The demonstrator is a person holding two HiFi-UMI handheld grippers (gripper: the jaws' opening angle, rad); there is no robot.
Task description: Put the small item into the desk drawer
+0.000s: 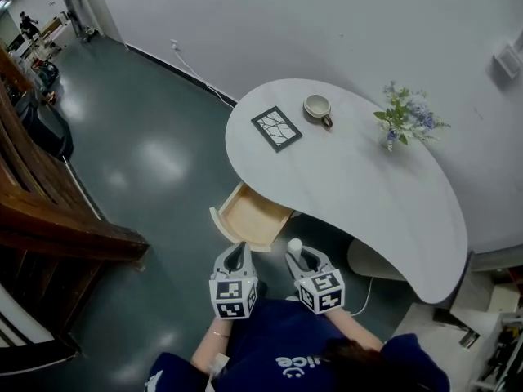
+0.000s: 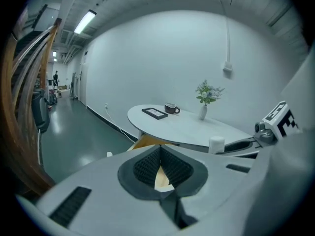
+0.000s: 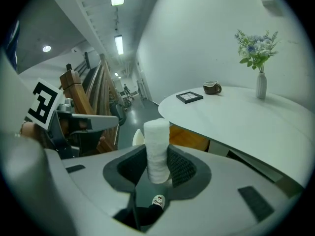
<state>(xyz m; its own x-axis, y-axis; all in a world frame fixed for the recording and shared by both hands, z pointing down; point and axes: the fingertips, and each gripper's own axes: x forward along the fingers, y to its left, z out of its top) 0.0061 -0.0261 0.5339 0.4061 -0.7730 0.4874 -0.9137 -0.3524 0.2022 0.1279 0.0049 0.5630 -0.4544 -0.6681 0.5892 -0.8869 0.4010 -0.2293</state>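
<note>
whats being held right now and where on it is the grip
The right hand-held gripper holds a white cylinder upright, its jaws pressing on the lower part; the top stands free. The left hand-held gripper holds nothing.

An office-like hall is suggested by a curved white desk (image 1: pixel 368 202), polished grey floor (image 1: pixel 147 137), ceiling strip lights (image 2: pixel 84 21) and a wooden staircase (image 1: pixel 49 219).

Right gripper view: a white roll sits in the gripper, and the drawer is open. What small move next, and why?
Probably carry the right gripper forward and slightly left until the white roll hangs over the drawer. The gripper is clamped on the roll, the drawer stands open, and the head view shows the roll short of it.
</note>
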